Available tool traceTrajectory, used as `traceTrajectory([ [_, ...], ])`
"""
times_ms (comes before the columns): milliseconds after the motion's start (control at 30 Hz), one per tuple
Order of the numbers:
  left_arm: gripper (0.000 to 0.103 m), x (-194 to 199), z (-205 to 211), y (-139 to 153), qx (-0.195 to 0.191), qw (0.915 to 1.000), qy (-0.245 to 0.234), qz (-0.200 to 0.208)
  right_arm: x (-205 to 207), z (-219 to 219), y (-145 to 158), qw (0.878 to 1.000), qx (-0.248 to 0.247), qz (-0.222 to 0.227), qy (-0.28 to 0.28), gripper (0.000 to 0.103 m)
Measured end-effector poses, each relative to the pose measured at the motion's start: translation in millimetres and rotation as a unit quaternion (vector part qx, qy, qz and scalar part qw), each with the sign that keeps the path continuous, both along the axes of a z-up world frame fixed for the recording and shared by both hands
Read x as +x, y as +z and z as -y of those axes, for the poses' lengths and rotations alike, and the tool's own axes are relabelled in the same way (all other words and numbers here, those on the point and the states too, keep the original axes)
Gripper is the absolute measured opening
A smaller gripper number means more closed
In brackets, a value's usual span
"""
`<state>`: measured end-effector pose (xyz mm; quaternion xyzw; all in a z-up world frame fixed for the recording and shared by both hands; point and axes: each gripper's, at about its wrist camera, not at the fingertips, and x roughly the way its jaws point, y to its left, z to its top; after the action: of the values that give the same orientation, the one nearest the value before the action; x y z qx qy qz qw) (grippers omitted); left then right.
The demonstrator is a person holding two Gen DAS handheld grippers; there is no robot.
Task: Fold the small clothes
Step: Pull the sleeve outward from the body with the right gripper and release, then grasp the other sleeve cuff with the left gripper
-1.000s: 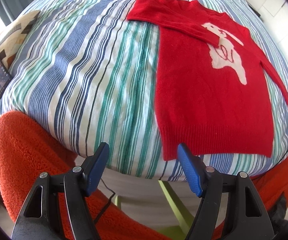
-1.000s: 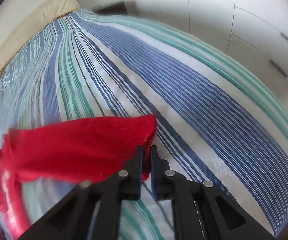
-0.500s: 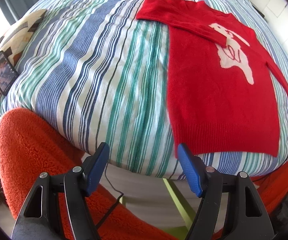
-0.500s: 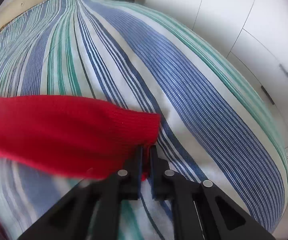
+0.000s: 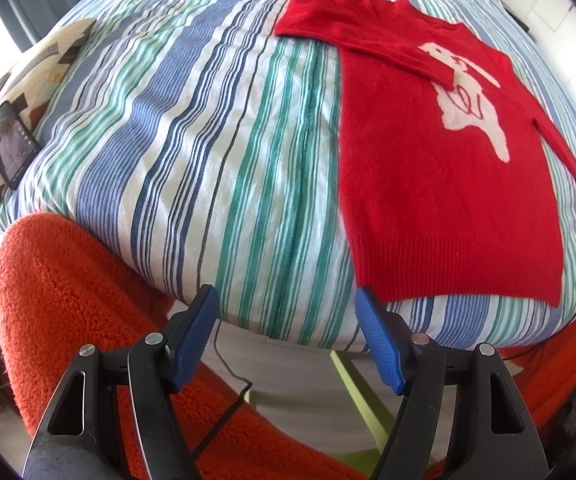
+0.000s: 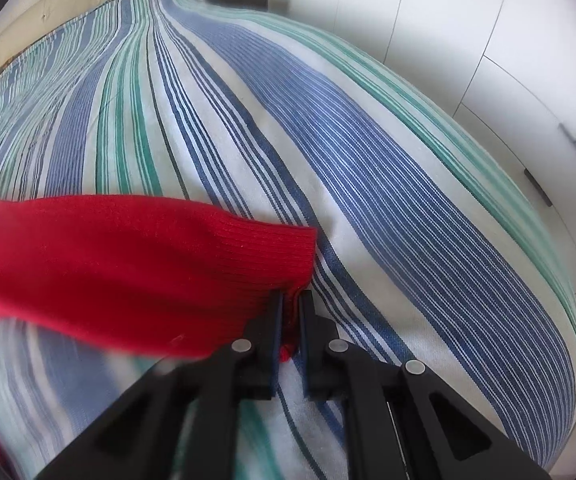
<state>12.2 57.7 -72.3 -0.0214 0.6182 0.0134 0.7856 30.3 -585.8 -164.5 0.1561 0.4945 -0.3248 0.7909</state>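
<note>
Sweater (image 5: 448, 184): red, white animal motif; flat, front up, on the right part of the bed (image 5: 192, 128), hem at the near edge.
Far sleeve (image 5: 368, 40): folded across the chest, cuff on the motif.
Right sleeve (image 6: 128, 264): lifted off the striped cover.
Right gripper (image 6: 291, 320): fingers clamped on that sleeve's cuff.
Left gripper (image 5: 288, 340): fingers apart, empty, past the bed's near edge, left of the hem.
Phone (image 5: 10, 144): propped at the far left.
</note>
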Motion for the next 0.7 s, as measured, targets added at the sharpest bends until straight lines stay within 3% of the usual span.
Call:
traceTrajectory([
  [100,0.073,-1,1,0,0.002,1.0000,-0.001,0.000,-5,0,3,1.000,0.002,0.011,0.002,0.012],
  [200,0.075,-1,1,0,0.004,1.0000,0.000,0.000,-10,-2,7,1.000,-0.006,0.017,0.000,0.031],
  [267,0.076,-1,0,-1,0.006,1.0000,-0.001,0.000,-16,-2,12,1.000,-0.012,0.024,-0.008,0.074],
  [300,0.076,-1,0,-1,0.008,1.0000,-0.003,0.001,-20,-1,15,0.999,-0.012,0.029,-0.014,0.081],
  [400,0.076,6,-3,3,0.020,0.9997,-0.013,0.008,-35,-2,29,0.998,-0.026,0.051,-0.033,0.083],
  [533,0.076,33,-14,34,0.019,0.9978,-0.014,0.063,-58,-13,67,0.993,-0.046,0.097,-0.039,0.083],
  [700,0.090,85,13,77,0.047,0.9849,-0.063,0.154,-81,-62,116,0.990,-0.069,0.116,0.047,0.083],
])
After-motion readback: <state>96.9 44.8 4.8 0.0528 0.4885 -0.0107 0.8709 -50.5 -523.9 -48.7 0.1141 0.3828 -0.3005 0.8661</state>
